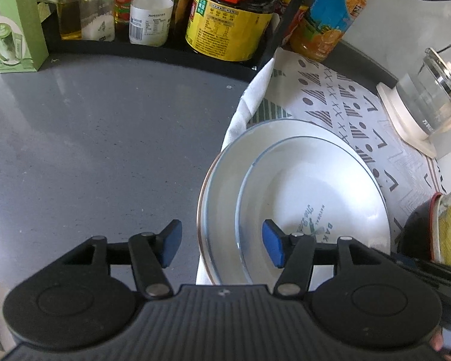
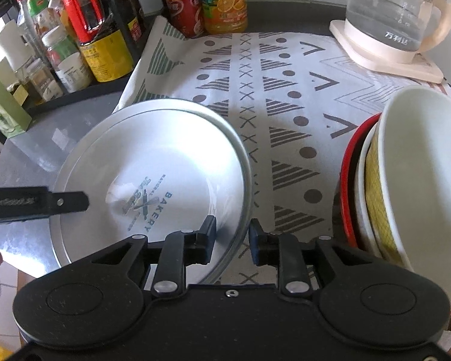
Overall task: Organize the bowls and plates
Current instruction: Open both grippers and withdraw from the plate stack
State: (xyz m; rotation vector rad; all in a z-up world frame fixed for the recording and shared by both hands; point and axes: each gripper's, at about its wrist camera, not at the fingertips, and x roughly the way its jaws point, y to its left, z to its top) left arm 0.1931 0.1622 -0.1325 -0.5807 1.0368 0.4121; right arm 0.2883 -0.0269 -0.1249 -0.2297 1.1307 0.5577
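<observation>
Lower centre of the right wrist view: right gripper (image 2: 232, 242) half-spread astride near rim of white stacked plates (image 2: 153, 162), nothing pinched; left gripper (image 1: 222, 245) wide open over their left rim; nested bowls (image 2: 406, 180) far right.

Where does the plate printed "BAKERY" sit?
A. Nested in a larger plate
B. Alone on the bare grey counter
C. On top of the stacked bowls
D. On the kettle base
A: the printed plate lies inside a larger plate whose rim shows around it, partly on the patterned cloth, apart from the bowls.
</observation>
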